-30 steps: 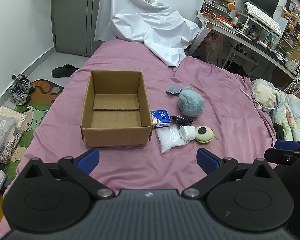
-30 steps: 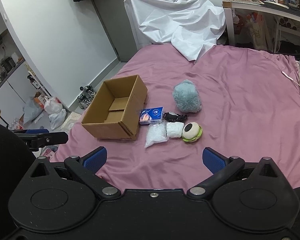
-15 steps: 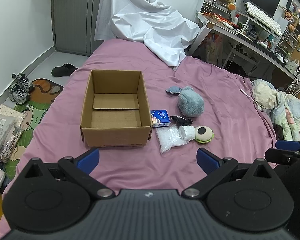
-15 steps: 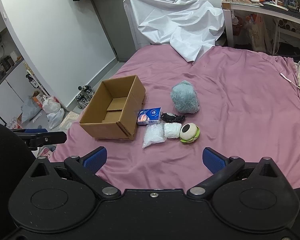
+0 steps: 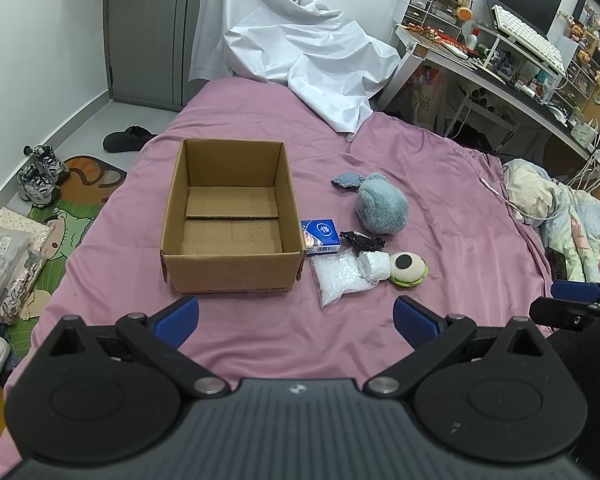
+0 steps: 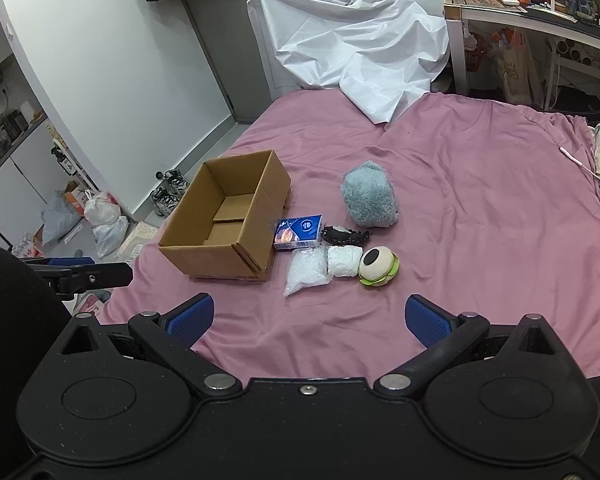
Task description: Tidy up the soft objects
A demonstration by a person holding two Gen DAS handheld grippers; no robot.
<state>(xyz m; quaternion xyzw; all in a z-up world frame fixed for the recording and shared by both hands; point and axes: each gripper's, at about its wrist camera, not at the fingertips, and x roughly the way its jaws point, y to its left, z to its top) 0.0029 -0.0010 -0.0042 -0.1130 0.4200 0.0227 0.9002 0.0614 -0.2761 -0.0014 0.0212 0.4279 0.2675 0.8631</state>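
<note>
An open cardboard box (image 5: pixel 230 216) sits on the pink-sheeted bed (image 5: pixel 440 184), and it serves as the landmark here. Its inside holds nothing but its own bottom flaps. Touching the box's right wall lies a blue tissue pack (image 5: pixel 320 236). Just beyond the pack, further from the box, lies a small black item (image 5: pixel 362 241), too small to identify for certain. In front of the pack, near the box's front right corner, a clear bag of white pellets (image 5: pixel 338 278) lies flat, with a white roll (image 5: pixel 374 266) against it and a round plush with a single eye and a green rim (image 5: pixel 408 269) touching the roll on the far side. A fluffy grey-blue plush (image 5: pixel 380 210) rests to the right of the box, past the black item, with a small dark blue pouch (image 5: pixel 348 181) beside it. A crumpled white sheet (image 5: pixel 296 52) is heaped behind the box, at the far end of the bed.

The left claw (image 5: pixel 296 316) hovers in front of the box, spread wide and holding nothing. The right claw (image 6: pixel 310 318) hangs in front of the cluster of soft things, likewise spread wide and holding nothing.
</note>
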